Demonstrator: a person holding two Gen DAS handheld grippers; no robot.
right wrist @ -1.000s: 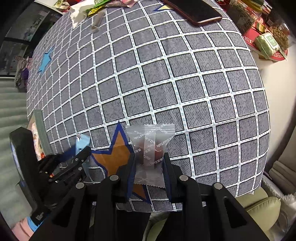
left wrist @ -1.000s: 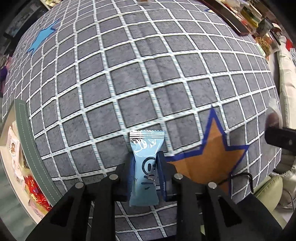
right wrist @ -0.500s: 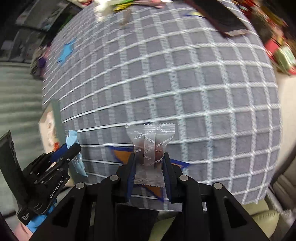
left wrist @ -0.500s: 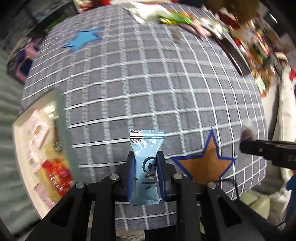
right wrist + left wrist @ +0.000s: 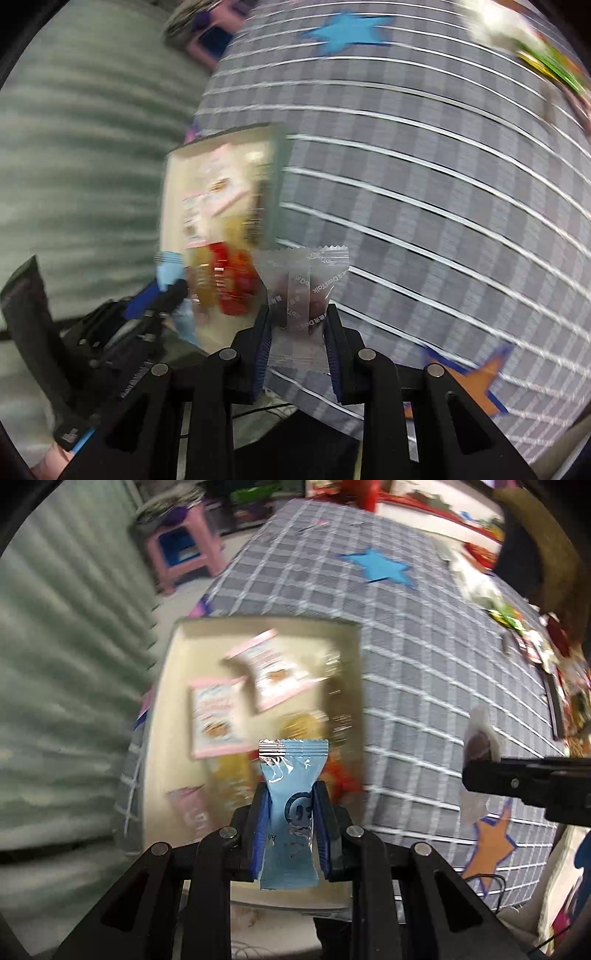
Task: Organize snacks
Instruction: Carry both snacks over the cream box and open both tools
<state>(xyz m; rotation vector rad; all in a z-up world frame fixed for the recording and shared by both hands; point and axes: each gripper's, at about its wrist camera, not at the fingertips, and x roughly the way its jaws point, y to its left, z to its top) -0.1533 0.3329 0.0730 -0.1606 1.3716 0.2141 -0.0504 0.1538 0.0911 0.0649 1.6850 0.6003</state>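
Note:
My left gripper (image 5: 290, 823) is shut on a light blue snack packet (image 5: 291, 805), held upright above a cream box (image 5: 162, 716) with several snack packs in it. My right gripper (image 5: 299, 332) is shut on a clear-wrapped candy (image 5: 306, 291). In the left wrist view the right gripper (image 5: 469, 775) enters from the right with that candy (image 5: 480, 738) above the checked cloth. In the right wrist view the left gripper (image 5: 173, 291) with the blue packet (image 5: 168, 271) hangs at the lower left, by the box (image 5: 173, 206). Both views are blurred.
A grey checked cloth (image 5: 424, 672) with a blue star (image 5: 376, 566) and an orange star (image 5: 487, 845) covers the table. Loose snack wrappers (image 5: 509, 616) lie at its far right. A pink stool (image 5: 184, 554) stands on the floor beyond the table.
Both grippers have swung left across the cloth and rolled, still gripping their packets. The cream box, earlier at the left edge, is now under the left gripper.

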